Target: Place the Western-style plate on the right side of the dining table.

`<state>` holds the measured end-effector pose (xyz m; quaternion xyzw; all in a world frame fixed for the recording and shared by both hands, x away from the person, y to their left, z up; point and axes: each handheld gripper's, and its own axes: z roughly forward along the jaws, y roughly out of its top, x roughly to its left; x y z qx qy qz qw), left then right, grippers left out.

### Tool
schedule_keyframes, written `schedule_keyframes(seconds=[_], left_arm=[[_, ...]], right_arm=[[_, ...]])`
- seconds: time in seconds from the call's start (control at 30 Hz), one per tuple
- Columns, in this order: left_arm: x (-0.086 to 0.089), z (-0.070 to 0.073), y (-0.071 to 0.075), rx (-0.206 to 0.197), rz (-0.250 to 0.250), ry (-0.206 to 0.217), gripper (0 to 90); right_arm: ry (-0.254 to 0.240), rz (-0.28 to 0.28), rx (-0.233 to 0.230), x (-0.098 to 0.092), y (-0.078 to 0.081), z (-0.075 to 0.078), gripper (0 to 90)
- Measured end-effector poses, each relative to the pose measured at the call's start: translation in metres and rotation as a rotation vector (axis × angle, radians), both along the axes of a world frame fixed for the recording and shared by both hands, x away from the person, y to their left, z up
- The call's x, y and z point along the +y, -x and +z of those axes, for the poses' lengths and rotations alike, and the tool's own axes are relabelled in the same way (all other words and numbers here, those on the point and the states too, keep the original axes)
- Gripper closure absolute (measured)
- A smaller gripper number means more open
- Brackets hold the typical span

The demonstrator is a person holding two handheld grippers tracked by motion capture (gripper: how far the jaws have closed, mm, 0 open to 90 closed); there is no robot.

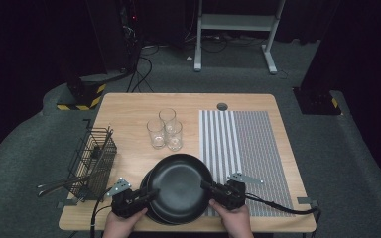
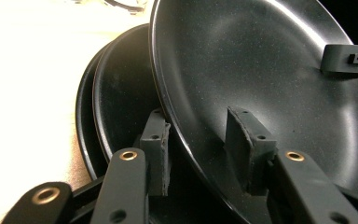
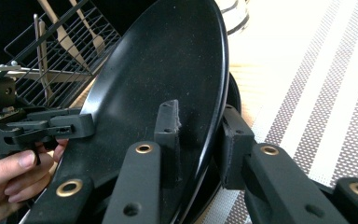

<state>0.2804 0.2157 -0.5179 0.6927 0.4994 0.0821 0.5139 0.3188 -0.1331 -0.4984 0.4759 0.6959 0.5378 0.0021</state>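
A black plate (image 1: 178, 186) (image 2: 261, 70) (image 3: 158, 70) is tilted above a stack of black plates (image 1: 148, 212) (image 2: 116, 102) (image 3: 233, 93) at the table's front middle. My left gripper (image 1: 151, 194) (image 2: 203, 135) is shut on the plate's left rim, with one pad under it and one on the inner face. My right gripper (image 1: 206, 187) (image 3: 200, 135) is shut on the opposite rim in the same way. The left gripper (image 3: 70, 126) also appears far off in the right gripper view, with a hand behind it. The right gripper's jaw tip (image 2: 349, 58) lies on the plate in the left gripper view.
Three clear glasses (image 1: 164, 130) stand behind the plates. A black wire basket (image 1: 95, 161) (image 3: 60, 51) with cutlery sits at the table's left edge. A grey striped mat (image 1: 248, 148) (image 3: 317, 93) covers the right half. The front edge of the table is just below both hands.
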Motion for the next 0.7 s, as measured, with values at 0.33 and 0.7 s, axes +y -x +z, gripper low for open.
schedule_keyframes(seconds=[0.33,0.7], left_arm=[[0.002,0.001,0.000,-0.027,0.011,0.017,64.4],[0.005,0.005,-0.002,-0.065,0.035,0.019,67.6]], right_arm=[[-0.017,-0.003,0.000,0.000,-0.002,0.002,74.3],[-0.076,0.030,-0.011,0.000,-0.006,0.011,79.2]])
